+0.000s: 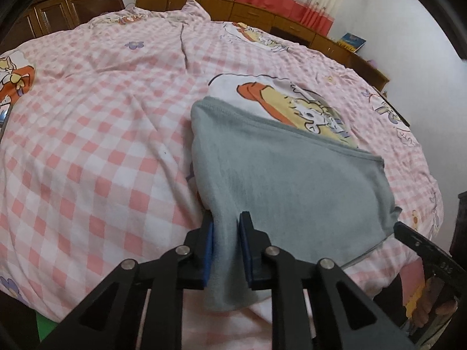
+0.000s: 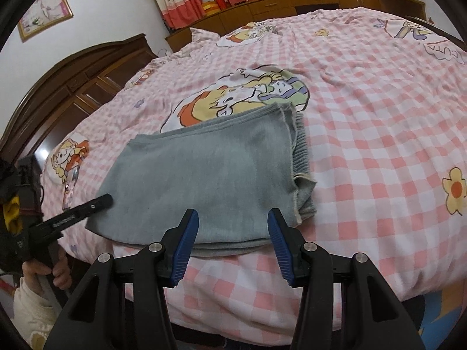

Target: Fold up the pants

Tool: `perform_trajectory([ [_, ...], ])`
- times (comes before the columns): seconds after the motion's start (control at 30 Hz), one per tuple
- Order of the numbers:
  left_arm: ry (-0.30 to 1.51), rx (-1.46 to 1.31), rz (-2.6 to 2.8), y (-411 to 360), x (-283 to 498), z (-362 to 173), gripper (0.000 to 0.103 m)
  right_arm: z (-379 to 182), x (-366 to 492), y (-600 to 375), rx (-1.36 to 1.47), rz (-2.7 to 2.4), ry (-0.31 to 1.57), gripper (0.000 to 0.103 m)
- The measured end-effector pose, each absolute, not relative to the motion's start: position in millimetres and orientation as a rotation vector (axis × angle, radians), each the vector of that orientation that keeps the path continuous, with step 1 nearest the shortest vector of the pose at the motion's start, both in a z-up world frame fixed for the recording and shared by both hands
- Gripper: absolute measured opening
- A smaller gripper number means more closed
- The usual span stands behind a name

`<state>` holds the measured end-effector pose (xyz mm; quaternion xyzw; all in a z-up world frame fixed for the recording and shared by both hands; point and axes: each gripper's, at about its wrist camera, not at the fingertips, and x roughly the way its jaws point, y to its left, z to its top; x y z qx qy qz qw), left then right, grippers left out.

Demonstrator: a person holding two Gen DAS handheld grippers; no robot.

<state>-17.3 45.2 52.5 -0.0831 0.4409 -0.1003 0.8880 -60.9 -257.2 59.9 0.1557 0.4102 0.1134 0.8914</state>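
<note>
From the left wrist I see my left gripper (image 1: 226, 246) clamped on the near corner of the grey pants (image 1: 292, 175), which lie folded on the checked quilt (image 1: 102, 131). From the right wrist, my right gripper (image 2: 233, 246) hangs with fingers apart over the pants' near edge, gripping nothing.

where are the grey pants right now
The grey pants lie folded on the pink checked bedspread, just below its cartoon print. The left gripper pinches their near left corner; the right gripper hovers open over their near edge.
</note>
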Motion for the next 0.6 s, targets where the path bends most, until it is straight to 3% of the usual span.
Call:
perform_trajectory([
  [0.27,0.804,-0.186,-0.346,20,-33,105,0.010,60,-66,-279,0.396,0.227,0.820,0.051],
  [0.6,0.758,-0.006,-0.560,-91,-37,151,0.010,60,-78,-314,0.467,0.215,0.772,0.051],
])
